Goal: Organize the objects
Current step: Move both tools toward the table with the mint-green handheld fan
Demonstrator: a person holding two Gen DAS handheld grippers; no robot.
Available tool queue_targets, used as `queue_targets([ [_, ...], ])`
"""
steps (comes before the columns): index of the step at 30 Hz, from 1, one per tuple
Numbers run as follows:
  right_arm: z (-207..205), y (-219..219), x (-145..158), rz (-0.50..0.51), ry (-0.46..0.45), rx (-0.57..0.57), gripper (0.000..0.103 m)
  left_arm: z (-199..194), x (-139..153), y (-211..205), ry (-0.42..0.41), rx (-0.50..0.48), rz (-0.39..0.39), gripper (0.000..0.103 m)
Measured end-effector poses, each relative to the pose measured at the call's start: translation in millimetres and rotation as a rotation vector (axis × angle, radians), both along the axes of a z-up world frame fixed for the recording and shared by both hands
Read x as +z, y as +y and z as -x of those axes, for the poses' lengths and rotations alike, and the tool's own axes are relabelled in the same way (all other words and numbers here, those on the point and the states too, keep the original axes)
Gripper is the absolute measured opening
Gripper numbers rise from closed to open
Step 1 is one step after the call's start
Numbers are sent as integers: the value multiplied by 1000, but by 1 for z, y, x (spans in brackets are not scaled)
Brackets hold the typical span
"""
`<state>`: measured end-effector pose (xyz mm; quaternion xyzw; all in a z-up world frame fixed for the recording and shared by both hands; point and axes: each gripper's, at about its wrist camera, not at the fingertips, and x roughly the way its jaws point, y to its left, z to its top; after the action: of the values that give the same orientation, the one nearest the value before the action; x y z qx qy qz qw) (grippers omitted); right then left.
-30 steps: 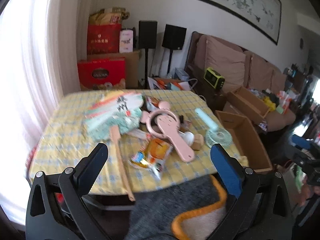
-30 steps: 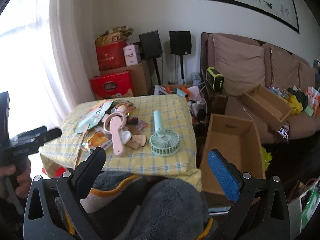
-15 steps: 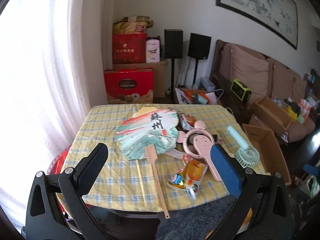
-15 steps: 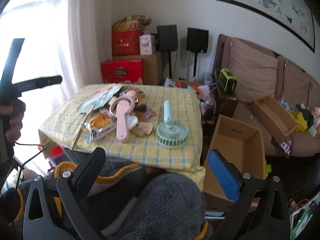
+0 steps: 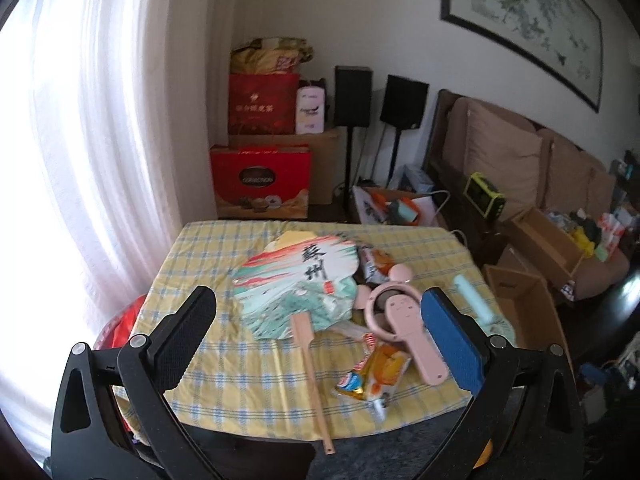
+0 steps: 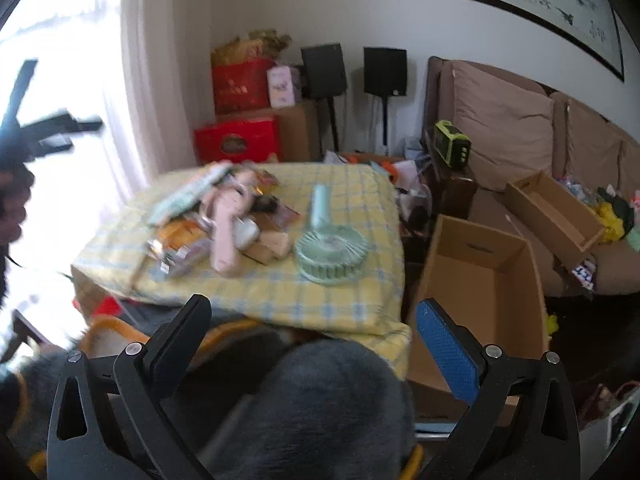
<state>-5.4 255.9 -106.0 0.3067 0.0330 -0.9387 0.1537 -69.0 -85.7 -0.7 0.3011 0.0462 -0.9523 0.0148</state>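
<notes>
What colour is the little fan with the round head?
Mint green: the small round-headed handheld fan lies on the yellow checked tablecloth. The right wrist view shows it best.

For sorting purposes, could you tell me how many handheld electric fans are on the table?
2: a pink fan in the clutter mid-table, and a mint-green fan alone toward the table's right edge. Others may hide under the clutter.

In the left wrist view the blue pad of a gripper finger (image 5: 450,340) covers part of the mint-green handheld fan (image 5: 476,300), whose round head is mostly hidden; the painted paper hand fan (image 5: 296,288) overlies smaller packets that cannot be made out; in the right wrist view the heap of items (image 6: 212,216) on the yellow checked tablecloth (image 6: 344,184) is motion-blurred; grey fleece fabric (image 6: 320,400) hides the table's near edge; the person's hand (image 6: 12,204) is cut off at the left edge.
</notes>
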Motion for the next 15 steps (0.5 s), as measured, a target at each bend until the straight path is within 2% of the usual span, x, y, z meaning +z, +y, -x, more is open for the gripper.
queue_targets([
  [4,8,9,-10,5,-18,-19,103,-1,6,16,11,-27,16,103],
  [7,13,14,-9,3,-13,-32,103,-3,-1,31,0,-47,28,103],
  [12,18,12,-7,-133,38,-98,103,-2,-20,56,-31,-90,64,103],
  [15,27,20,-4,-122,45,-84,103,-1,-30,67,-42,-124,97,103],
])
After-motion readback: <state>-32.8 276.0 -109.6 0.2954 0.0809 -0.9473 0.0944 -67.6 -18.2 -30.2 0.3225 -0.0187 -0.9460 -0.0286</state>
